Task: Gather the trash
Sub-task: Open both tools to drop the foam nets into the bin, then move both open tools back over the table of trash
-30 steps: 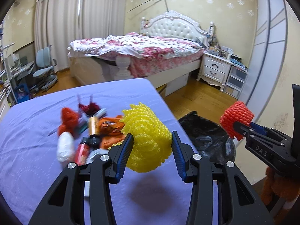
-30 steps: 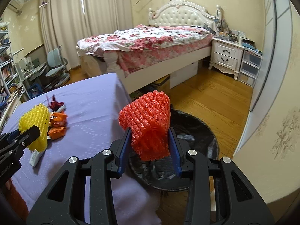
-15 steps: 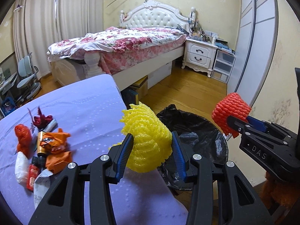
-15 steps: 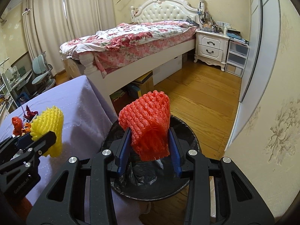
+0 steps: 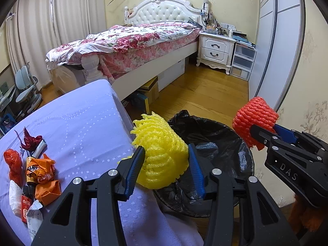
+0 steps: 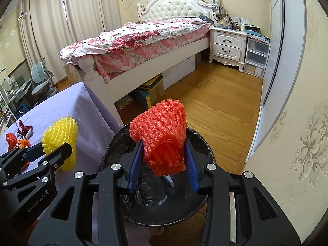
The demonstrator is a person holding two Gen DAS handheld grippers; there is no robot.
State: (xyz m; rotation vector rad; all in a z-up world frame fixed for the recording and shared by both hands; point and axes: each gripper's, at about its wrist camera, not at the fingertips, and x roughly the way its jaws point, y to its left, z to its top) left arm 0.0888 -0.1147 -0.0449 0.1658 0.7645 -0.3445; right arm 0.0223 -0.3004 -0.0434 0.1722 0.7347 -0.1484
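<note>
Swinging both loads off the counter (image 5: 86, 123), I now have the right gripper (image 6: 164, 164) clenched on the red foam net (image 6: 162, 139) above the bin (image 6: 114, 143) at lower centre. Left gripper (image 5: 166, 164) grips the yellow foam net (image 5: 162, 153), probably just over the bin's rim; release seems next.

Location: a home bedroom. Indicators: a bed (image 5: 143, 39) with tufted white headboard (image 6: 176, 6) and floral quilt, a white nightstand (image 5: 216, 49), floor-length curtains (image 6: 67, 14), patterned wallpaper (image 6: 307, 143), wood floor (image 5: 205, 94), a desk chair (image 5: 25, 88).
</note>
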